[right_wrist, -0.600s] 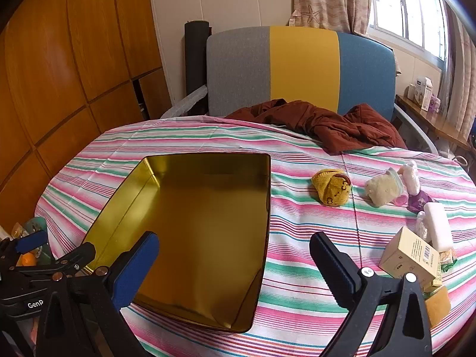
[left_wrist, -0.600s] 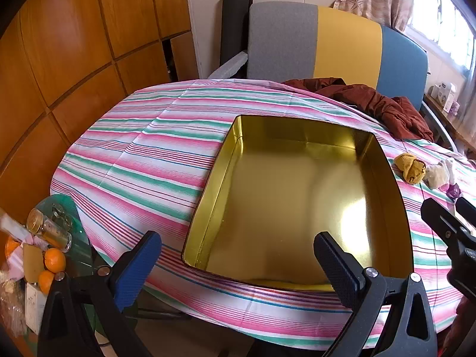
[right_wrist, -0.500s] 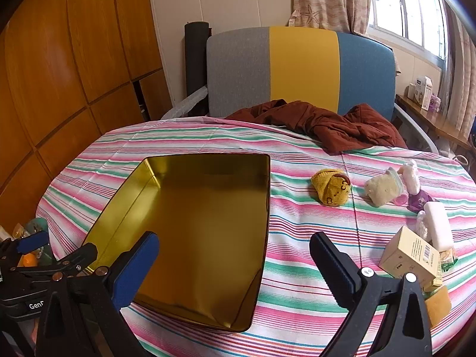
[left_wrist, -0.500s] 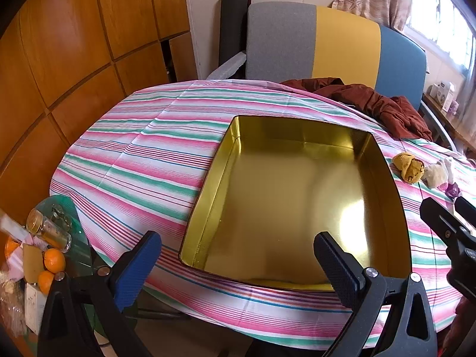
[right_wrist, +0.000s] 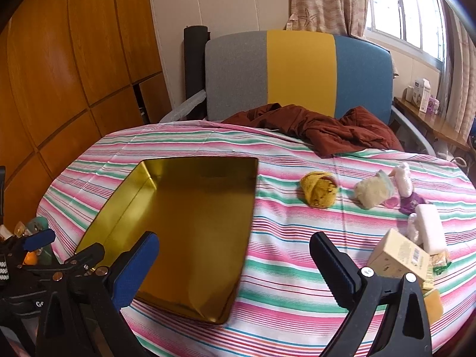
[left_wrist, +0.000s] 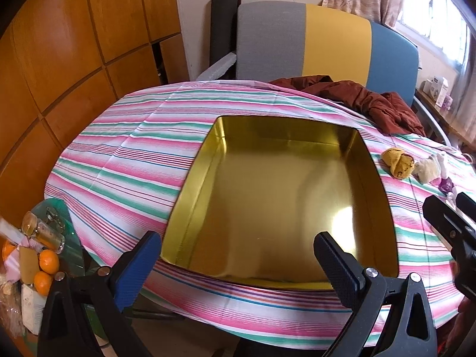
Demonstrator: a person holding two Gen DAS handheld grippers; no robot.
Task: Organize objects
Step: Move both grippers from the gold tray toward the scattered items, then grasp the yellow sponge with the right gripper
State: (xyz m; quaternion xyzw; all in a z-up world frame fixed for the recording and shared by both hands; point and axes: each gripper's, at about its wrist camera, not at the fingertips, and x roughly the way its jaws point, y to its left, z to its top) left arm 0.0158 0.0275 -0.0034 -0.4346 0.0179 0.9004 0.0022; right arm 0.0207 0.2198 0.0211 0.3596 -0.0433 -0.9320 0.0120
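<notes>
Over the last half second we find almost no change: the gold tin tray [left_wrist: 282, 208] has slid slightly lower in the left wrist view, so the left claw [left_wrist: 238, 255] has edged a little forward. The right wrist view is unaltered. We judge that no object has yet been moved; sorting has not begun.

Both claws are empty with fingers spread apart: the left claw hangs over the tray's near rim, and the right claw [right_wrist: 235, 255] hangs over the striped surface [right_wrist: 297, 267] between tray and clutter.

The items to organize lie right of the tray: a yellow knitted bundle [right_wrist: 319, 189], a cream pouch [right_wrist: 373, 191], small white pieces [right_wrist: 428, 232] and a cardboard box [right_wrist: 400, 255].

A maroon garment [right_wrist: 321, 128] is heaped at the far edge, clear of the reach. Nothing obstructs the tray, which is bare inside. The box lies near the right claw's right finger and could be knocked.
</notes>
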